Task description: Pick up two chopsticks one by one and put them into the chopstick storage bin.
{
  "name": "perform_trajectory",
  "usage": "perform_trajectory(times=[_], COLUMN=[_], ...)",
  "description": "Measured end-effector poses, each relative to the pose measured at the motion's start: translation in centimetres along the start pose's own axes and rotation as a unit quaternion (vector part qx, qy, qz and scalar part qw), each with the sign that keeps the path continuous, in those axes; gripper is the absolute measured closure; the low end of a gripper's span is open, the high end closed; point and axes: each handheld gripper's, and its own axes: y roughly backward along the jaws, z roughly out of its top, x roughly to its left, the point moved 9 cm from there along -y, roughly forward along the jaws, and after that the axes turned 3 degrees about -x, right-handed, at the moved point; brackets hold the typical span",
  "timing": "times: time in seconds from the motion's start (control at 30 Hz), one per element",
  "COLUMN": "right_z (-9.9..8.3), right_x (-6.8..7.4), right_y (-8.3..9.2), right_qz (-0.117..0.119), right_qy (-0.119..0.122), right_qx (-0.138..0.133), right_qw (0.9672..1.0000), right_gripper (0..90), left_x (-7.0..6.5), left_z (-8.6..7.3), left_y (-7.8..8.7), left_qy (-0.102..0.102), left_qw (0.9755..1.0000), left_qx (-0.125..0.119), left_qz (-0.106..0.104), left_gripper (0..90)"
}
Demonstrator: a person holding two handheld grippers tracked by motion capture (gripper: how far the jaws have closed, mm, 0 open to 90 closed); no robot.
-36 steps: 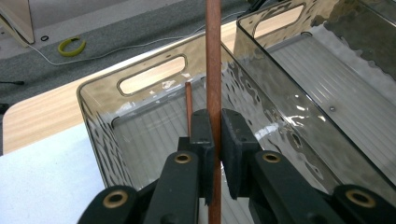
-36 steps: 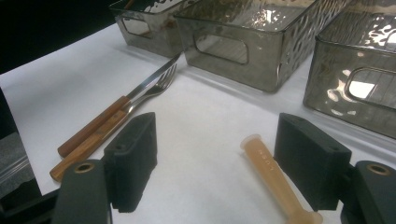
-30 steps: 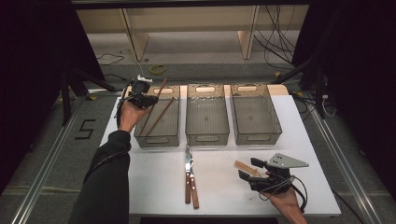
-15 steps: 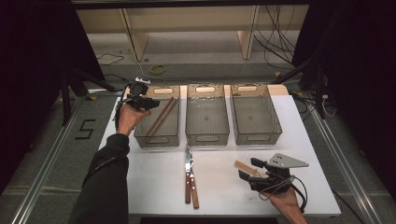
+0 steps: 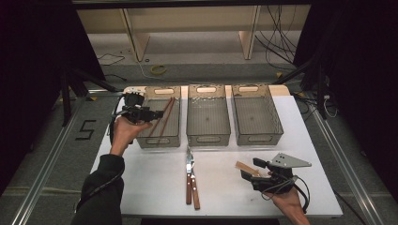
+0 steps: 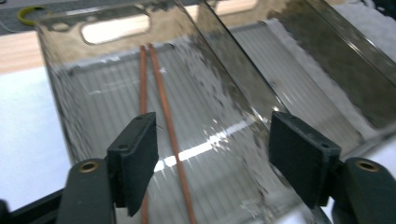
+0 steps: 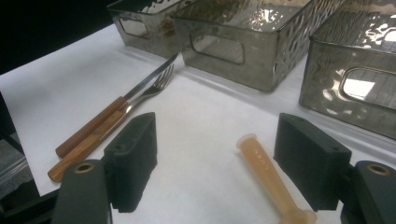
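Two brown chopsticks [image 5: 162, 120] lie lengthwise in the left clear bin [image 5: 157, 142]. My left gripper [image 5: 152, 114] hovers at that bin's left rim. Its jaws have just been opening and stand open with nothing gripped. In the left gripper view the chopsticks [image 6: 161, 100] rest on the bin floor under my left gripper [image 6: 215, 154]. Near the table's front right, my right gripper [image 5: 249, 169] stands open. A tan plastic stick [image 7: 268, 175] lies on the table between the jaws of my right gripper [image 7: 215, 163], untouched by the pads.
A middle bin [image 5: 209, 137] and a right bin [image 5: 258, 136] stand beside the left one, both with nothing inside. A wooden-handled knife and fork [image 5: 190, 176] lie side by side at the front centre of the white table [image 5: 141, 178]. The knife and fork [image 7: 116, 116] are left of my right gripper.
My left hand has drawn back to the left from over the left bin. The chopsticks it held are let go and lie in the bin. The right hand has kept still.
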Motion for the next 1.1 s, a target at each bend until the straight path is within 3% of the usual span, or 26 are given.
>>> perform_trajectory(times=[0.13,0.37,0.5,0.57,0.73,0.93,1.1], right_z=[0.1,0.3,0.3,0.3,0.2,0.2,0.1], right_x=[-0.1,-0.6,-0.8,-1.0,-1.5,-2.2,-2.8], right_y=[0.0,-0.1,-0.5,-0.6,-0.9,-1.5,-1.8], right_qz=[-0.001,-0.002,-0.001,-0.002,0.000,0.002,0.000], right_qy=[0.003,0.014,0.032,0.036,0.037,0.047,0.054], right_qx=[0.002,0.020,0.041,0.047,0.067,0.095,0.121], right_qw=[1.0000,0.9997,0.9986,0.9982,0.9970,0.9944,0.9911], right_gripper=[30.8,30.9,30.9,30.9,31.0,31.2,31.3], left_x=[-1.0,-2.7,-3.4,-3.9,-4.5,-5.4,-5.7], left_z=[-1.6,-3.9,-4.6,-4.8,-5.8,-7.9,-9.7], left_y=[0.8,1.3,1.8,2.2,2.7,2.8,2.3], left_qy=[0.007,-0.011,-0.006,-0.005,-0.009,-0.015,-0.023], left_qw=[0.9998,0.9996,0.9991,0.9983,0.9971,0.9957,0.9956], left_qx=[-0.013,-0.004,-0.020,-0.025,-0.038,-0.044,-0.043], left_qz=[-0.016,-0.025,-0.038,-0.053,-0.066,-0.080,-0.080], left_gripper=[29.2,25.4,24.2,23.9,23.2,21.3,19.6])
